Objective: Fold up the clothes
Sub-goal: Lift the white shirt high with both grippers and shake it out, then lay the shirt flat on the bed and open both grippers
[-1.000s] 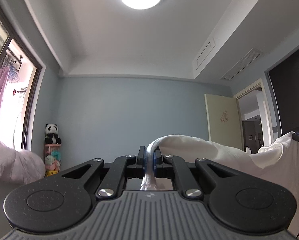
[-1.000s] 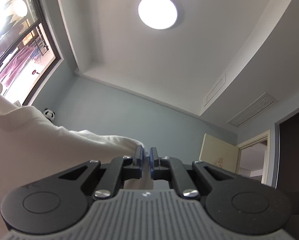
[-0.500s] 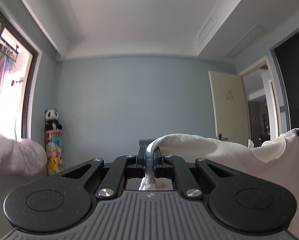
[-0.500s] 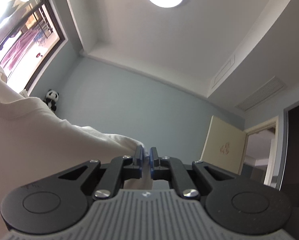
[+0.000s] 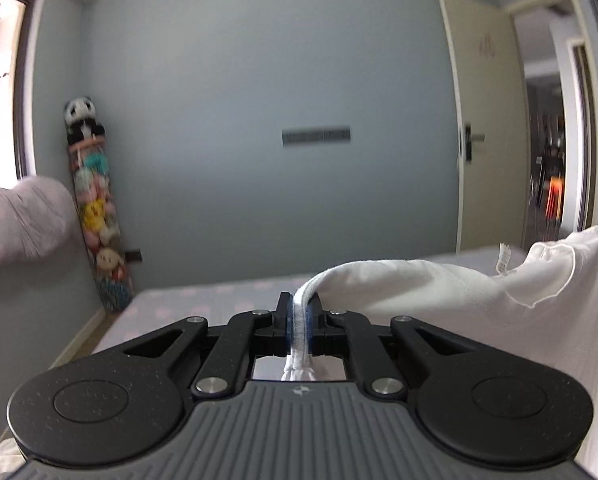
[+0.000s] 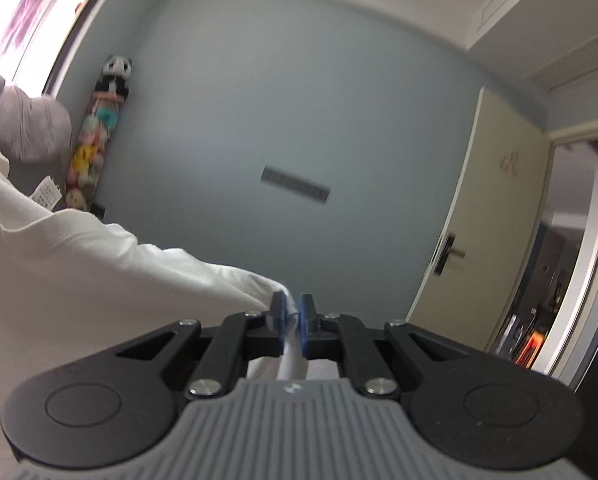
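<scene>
White garment (image 5: 479, 296) hangs stretched between your two grippers, above bed (image 5: 219, 300) — care tag (image 5: 503, 258) sticks up near its top edge. Your left gripper (image 5: 299, 316) clamped tight on ribbed hem, cloth bunched between pads. Your right gripper (image 6: 292, 318) pinches thin fold of same garment (image 6: 99, 264), jaws nearly together. Beyond — blue wall, panda plush (image 5: 81, 120) atop hanging toy stack, cream door (image 5: 487, 120) ajar, pink bedding (image 5: 19, 220) at left.
</scene>
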Available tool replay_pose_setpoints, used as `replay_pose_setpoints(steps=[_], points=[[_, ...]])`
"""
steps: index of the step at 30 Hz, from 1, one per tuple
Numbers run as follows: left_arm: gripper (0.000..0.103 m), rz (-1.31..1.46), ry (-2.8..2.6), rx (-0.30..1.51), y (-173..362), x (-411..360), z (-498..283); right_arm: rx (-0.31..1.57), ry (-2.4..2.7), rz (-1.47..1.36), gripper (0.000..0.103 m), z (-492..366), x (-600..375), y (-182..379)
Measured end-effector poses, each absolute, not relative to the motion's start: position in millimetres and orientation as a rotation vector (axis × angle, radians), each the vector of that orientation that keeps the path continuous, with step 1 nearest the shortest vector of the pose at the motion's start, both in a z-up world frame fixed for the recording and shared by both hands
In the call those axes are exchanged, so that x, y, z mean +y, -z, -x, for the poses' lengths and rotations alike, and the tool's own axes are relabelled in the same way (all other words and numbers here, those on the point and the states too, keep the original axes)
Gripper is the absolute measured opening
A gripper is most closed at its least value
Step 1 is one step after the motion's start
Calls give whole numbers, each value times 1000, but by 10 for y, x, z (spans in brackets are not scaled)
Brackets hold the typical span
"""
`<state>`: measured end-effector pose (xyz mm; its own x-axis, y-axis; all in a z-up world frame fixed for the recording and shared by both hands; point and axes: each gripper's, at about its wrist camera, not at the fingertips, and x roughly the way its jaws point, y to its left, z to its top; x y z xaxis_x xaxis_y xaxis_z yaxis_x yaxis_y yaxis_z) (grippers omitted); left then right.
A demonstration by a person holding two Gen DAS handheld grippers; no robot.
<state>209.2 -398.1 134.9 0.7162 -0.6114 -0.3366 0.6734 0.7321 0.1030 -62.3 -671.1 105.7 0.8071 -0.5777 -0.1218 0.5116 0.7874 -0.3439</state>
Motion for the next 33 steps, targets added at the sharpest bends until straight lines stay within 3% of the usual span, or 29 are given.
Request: replay_pose_setpoints(steps=[15,25,27,29,32,33], points=[[5,-467,635,640,744,-5469,-3470,641,582,211,8,-1385,-8065,1040],[7,-546,602,771,1427,-5905,-3794,824,584,145,10,-1885,-8309,1857],[10,-546,586,803,1496,-5915,-3850,844,589,129,19,-1911,-8348,1886],[26,-512,586,814,1516,-5855,-3866,854,583,94,47,-1894,-8397,1857],[42,-435,606,808,1442,-5659,-3837,833,573,64,55,-1728,-8375,1708],[42,-407,614,804,1407,-5585,-3822,818,576,59,57,-1670,-8373,1674]])
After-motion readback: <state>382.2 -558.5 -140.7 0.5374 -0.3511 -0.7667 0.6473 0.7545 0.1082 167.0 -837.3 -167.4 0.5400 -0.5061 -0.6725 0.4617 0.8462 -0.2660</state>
